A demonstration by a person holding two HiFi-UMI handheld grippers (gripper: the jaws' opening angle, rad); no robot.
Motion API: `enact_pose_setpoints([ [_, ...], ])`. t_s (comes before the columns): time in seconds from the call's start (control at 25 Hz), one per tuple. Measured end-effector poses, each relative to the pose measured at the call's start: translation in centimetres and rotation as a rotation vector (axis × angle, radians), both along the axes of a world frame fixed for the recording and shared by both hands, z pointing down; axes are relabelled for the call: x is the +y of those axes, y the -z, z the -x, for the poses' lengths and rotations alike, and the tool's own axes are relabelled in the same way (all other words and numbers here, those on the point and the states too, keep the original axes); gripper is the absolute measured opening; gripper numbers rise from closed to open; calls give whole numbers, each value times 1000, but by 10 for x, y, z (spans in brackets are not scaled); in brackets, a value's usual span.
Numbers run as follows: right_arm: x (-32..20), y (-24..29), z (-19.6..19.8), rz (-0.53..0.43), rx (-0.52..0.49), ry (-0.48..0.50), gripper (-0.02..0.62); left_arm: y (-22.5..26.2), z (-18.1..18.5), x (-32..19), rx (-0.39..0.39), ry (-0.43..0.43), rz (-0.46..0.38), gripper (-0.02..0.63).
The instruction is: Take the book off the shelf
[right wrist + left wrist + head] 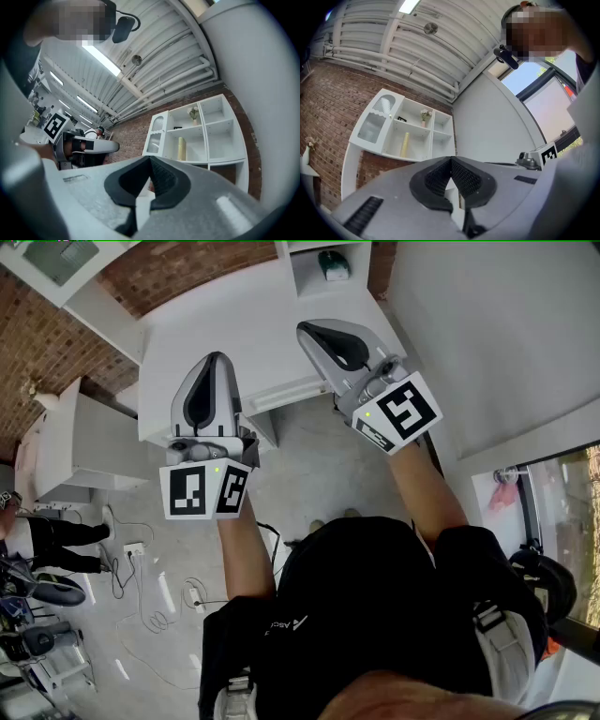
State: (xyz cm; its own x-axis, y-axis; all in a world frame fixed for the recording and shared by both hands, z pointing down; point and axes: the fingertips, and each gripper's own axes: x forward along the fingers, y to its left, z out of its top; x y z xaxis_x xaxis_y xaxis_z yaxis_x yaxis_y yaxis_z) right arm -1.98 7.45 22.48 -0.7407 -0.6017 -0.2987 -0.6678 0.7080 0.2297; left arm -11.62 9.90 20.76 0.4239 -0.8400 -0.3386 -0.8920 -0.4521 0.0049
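In the head view, the left claw (215, 365) and the right claw (312, 331) are held side by side, both smooth grey plastic shells that taper to a point, with black rubbery pads. Each carries a white cube printed with square black markers. Beneath them lies a grey concrete floor (309, 474) with loose white cables (155, 615). Ahead stands a white shelf (296, 277) against a red brick wall (178, 268).

In the left gripper view, the left claw's two ribbed black pads meet at their tips with nothing between them. Beyond them, well apart, the flat-panelled shelf shows boxy open compartments and an arched door of frosted glass (375, 123) on its left side. The book (405, 144), pale yellow and narrow, stands upright in the lower middle compartment. A small pot of flowers (424, 116) sits in the compartment above it.

In the right gripper view, the right claw's pads are likewise pressed together and empty. The same shelf faces it at a distance, with the book upright in its middle compartment. Above runs a ceiling of corrugated white metal (154, 47).
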Motion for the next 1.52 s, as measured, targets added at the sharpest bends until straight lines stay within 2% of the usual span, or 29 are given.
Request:
enact_pose_setpoints([
  [0.28,5,1,6,16,-27,-2,0,-2,10,4,-2,6,3,-2],
  [0.84,1,-2,50,20,-34,-54,0,-5,67,-10,6,-2,-3,-2],
  [1.12,-49,4,69,2,-41,-64,0,7,95,-59,-6,19,-30,-2],
  [1.32,-91,-2,58,-36,-49,-49,0,1,87,-103,-16,63,-43,-2],
  [1.52,-155,-4,57,-57,-41,-19,0,3,82,-168,-14,86,-58,-2],
])
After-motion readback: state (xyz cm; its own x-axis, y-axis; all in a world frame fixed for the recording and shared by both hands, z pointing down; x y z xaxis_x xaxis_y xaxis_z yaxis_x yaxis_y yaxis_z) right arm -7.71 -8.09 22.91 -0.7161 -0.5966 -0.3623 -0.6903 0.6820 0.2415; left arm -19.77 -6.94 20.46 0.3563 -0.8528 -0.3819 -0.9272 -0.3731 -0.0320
